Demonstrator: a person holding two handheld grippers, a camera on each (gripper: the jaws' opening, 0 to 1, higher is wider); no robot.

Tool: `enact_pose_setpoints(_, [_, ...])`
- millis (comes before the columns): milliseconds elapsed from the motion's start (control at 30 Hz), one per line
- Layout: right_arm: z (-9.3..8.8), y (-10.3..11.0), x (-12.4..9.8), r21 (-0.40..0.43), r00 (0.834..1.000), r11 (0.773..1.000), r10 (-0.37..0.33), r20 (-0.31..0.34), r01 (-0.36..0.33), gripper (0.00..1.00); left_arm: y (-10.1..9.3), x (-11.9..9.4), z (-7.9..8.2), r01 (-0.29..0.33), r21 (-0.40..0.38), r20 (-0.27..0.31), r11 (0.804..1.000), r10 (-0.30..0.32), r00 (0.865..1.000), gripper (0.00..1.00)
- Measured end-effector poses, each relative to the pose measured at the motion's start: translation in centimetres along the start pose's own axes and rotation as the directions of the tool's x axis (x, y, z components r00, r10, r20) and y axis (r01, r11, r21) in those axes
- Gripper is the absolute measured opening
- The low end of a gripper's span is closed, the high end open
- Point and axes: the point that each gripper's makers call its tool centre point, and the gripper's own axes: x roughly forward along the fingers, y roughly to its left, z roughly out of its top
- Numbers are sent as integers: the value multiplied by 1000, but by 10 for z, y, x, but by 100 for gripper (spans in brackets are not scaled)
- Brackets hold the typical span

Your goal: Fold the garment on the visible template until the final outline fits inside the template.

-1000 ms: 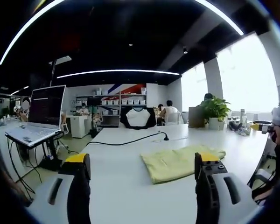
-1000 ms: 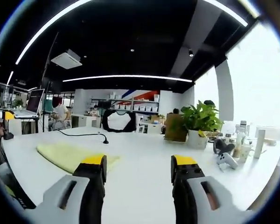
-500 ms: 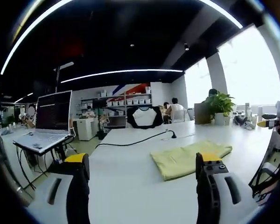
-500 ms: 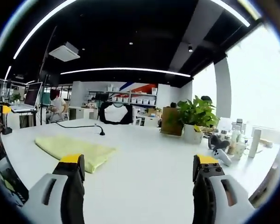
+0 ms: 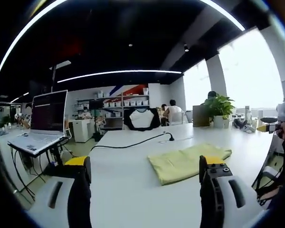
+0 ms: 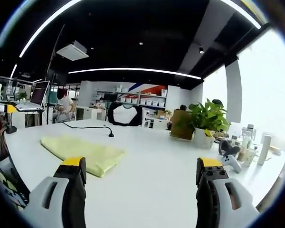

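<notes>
A folded pale yellow garment (image 5: 185,162) lies flat on the white table (image 5: 128,190), right of centre in the left gripper view. In the right gripper view the garment (image 6: 83,150) lies at the left. My left gripper (image 5: 145,183) hovers open above the near table edge, its right jaw just in front of the garment's near corner, nothing held. My right gripper (image 6: 140,187) is open wide over bare table, to the right of the garment, nothing between its jaws. The right gripper (image 5: 270,127) shows at the far right of the left gripper view. No template outline can be made out.
A black cable (image 5: 133,142) with a plug runs across the table behind the garment. A laptop (image 5: 40,121) on a stand sits left of the table. A potted plant (image 6: 204,126), bottles and a game controller (image 6: 230,160) stand at the right end. People sit in the background.
The right gripper opened wide a second ago and stays open. Both views shifted slightly with the hands; the garment lies as before.
</notes>
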Motion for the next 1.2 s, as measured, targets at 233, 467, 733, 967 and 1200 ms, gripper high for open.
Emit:
enact_pose_setpoints(233, [0,-4,1,-21,1000,1000,-23,14,23,99,-3,-1,-2,-4,13,-2,1000,4,1000,100])
enact_pose_setpoints(467, [-3,-5,1,1,1000,1000,-10,7,10,99,-8,-2,3,3,27,13,1000,-3,1000,100])
enact_pose_setpoints(733, [5,-12,1,-11,999,999,-48,23,48,99,-5,2,11,-6,26,35,1000,5,999,100])
enact_pose_setpoints(967, [6,-9,4,-65,998,997,-30,54,33,99,-11,5,10,-9,35,24,999,8,1000,100])
enact_pose_setpoints(1200, [7,-20,1,-55,997,997,-55,59,58,99,-14,3,13,0,49,23,999,-1,1000,100])
